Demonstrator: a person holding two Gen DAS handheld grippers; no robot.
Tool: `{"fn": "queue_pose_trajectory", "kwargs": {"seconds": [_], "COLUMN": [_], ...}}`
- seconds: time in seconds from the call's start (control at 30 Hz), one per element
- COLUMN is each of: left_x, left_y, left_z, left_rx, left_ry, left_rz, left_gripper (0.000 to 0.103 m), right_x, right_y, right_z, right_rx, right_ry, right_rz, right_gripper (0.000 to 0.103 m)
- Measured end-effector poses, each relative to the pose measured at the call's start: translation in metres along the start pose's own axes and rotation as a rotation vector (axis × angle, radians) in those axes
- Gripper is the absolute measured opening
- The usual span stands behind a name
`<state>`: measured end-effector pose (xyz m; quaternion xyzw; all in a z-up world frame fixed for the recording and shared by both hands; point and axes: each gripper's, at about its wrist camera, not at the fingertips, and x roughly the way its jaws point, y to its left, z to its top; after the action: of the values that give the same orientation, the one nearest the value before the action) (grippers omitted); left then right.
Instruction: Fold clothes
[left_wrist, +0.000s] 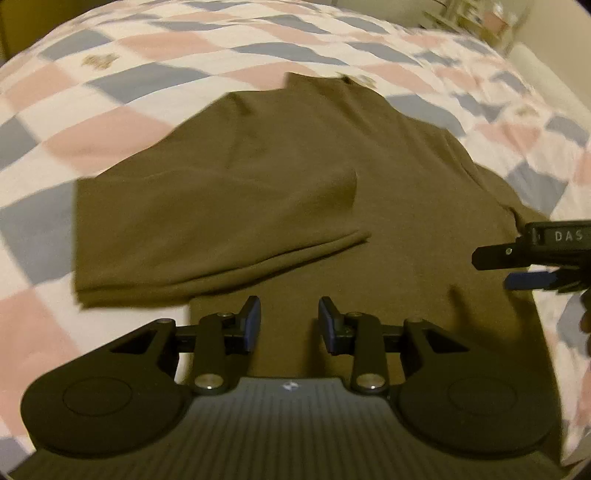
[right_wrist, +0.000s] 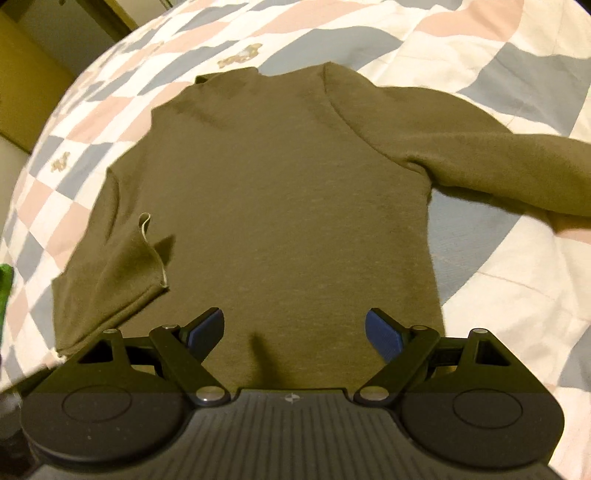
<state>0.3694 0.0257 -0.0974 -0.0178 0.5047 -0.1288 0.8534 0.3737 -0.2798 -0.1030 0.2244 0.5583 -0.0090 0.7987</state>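
Observation:
An olive-green long-sleeved top (left_wrist: 303, 147) lies flat on a checked quilt, neck at the far end. In the left wrist view one sleeve (left_wrist: 207, 229) is folded across the body. My left gripper (left_wrist: 290, 314) hovers over the near hem, its blue pads apart with nothing between them. The right wrist view shows the same top (right_wrist: 280, 192), the folded sleeve's cuff (right_wrist: 147, 251) at the left and the other sleeve (right_wrist: 498, 166) stretched out to the right. My right gripper (right_wrist: 295, 328) stands wide open over the hem, empty. It also enters the left wrist view (left_wrist: 493, 271) from the right edge.
The quilt (right_wrist: 498, 277) has pink, grey-blue and white checks and covers the whole bed. Something green (right_wrist: 4, 291) shows at the left edge. Wooden furniture (right_wrist: 29, 74) stands beyond the bed's far left; a blurred shelf (left_wrist: 480, 18) lies past the far right corner.

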Motion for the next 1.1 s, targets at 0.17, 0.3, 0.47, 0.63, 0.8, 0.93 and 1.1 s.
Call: {"fn": "queue_pose_trajectory", "kwargs": {"seconds": [0.17,0.3,0.47,0.63,0.8,0.93,1.1], "left_x": [-0.013,-0.019,-0.014,-0.012,-0.008,-0.006,0.009], "left_y": [0.046,0.079,0.102,0.117,0.113,0.093,0.055], "left_z": [0.012,0.011,0.018,0.018,0.026,0.038,0.046], "left_rx": [-0.117,-0.222,-0.301,-0.34,-0.303,-0.237,-0.156], "left_ry": [-0.01,-0.013,-0.027,-0.009,-0.002,-0.013,0.01], "left_rz": [0.052,0.08,0.075,0.062,0.042,-0.006,-0.061], "left_gripper": [0.029,0.029,0.029,0.029,0.029,0.029,0.029], "right_x": [0.011,0.035,0.073,0.097,0.083,0.034,-0.026], "right_y": [0.013,0.031,0.047,0.054,0.063,0.058,0.009], "right_z": [0.0,0.0,-0.004,-0.004,0.015,0.05,0.071], "right_rx": [0.082,0.19,0.329,0.401,0.291,0.163,0.13], "right_ry": [0.016,0.036,0.079,0.064,-0.029,-0.236,-0.47], "right_rz": [0.234,0.422,0.509,0.515,0.5,0.458,0.291], "right_gripper": [0.066,0.056,0.053,0.031,0.004,0.003,0.003]}}
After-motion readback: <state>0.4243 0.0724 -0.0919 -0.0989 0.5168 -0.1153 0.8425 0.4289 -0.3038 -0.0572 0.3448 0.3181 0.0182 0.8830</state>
